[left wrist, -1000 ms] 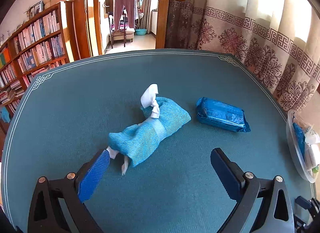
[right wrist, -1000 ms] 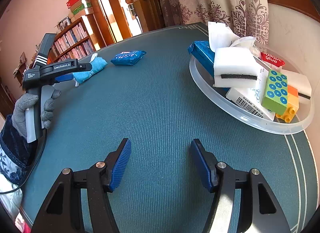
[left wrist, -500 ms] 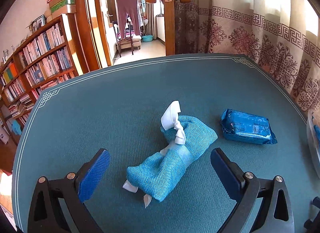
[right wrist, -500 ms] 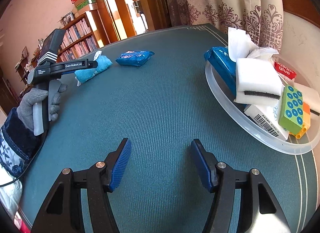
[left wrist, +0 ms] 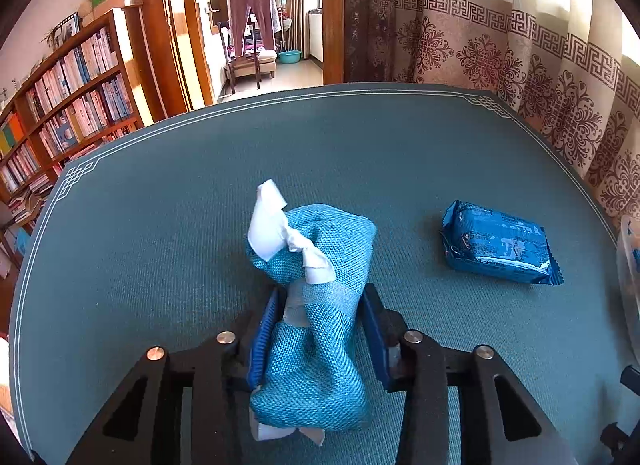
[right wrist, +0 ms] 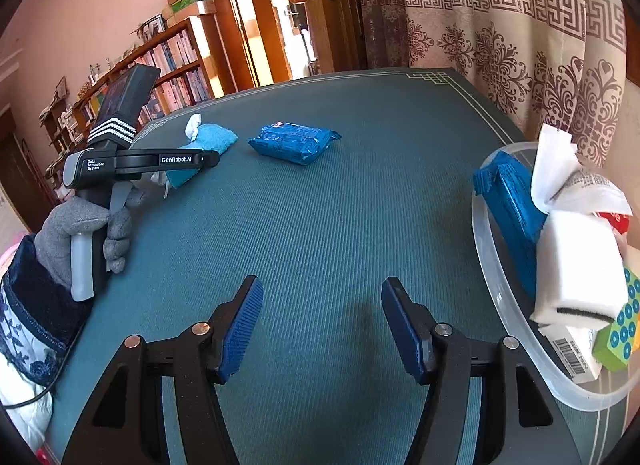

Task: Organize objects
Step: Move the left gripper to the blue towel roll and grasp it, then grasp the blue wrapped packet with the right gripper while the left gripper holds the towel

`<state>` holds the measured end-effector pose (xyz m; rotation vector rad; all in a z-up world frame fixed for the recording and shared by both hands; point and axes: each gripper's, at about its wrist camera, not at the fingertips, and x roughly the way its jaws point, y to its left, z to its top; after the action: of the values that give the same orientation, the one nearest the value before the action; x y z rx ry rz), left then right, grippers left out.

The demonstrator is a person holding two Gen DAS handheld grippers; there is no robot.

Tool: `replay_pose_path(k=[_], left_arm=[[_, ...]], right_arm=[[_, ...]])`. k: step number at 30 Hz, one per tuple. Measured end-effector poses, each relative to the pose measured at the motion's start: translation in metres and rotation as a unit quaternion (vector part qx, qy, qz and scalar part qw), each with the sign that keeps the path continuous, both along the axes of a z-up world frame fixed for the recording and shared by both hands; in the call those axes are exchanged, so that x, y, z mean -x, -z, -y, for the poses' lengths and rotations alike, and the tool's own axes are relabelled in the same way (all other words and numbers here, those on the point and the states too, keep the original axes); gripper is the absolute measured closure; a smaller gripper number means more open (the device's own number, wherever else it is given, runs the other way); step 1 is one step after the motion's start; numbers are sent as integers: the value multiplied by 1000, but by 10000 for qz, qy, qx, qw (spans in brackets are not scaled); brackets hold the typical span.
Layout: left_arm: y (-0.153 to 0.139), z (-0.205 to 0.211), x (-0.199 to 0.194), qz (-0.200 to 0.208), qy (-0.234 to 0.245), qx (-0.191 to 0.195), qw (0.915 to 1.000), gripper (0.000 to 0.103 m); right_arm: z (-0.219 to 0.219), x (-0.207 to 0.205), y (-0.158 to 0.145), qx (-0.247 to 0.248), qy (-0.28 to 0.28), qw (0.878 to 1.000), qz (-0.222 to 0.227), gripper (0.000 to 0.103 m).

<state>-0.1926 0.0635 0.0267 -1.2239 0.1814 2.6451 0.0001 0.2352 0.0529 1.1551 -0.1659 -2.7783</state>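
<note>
The left gripper (left wrist: 318, 329), whose jaws have just been closing, pinches the blue cloth bundle (left wrist: 316, 305) at its waist on the table (left wrist: 160, 225) (seemingly bound for the tub (right wrist: 516, 329)), while the right gripper (right wrist: 322, 325) hangs apart, empty.

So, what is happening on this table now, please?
A person is tidying a green table with a handheld gripper in each hand. The left gripper has just been closing and now its pads squeeze the blue woven pouch, which still lies on the table. The right gripper hangs open and empty above the cloth. A blue packet lies loose, and the clear tub on the right already holds several items.
</note>
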Motion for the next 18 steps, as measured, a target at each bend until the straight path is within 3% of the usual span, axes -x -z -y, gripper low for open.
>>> replay_pose_path(k=[11,18], left_arm=[[-16,20,-24,-189,-414,-631,9970,64],[-14,18,-22,-184,-444,-653,9967,64]], right_arm=[[25,84,-14,-180,-198,9996,-92,40],[28,150,-21,82,-100,9999,18,40]])
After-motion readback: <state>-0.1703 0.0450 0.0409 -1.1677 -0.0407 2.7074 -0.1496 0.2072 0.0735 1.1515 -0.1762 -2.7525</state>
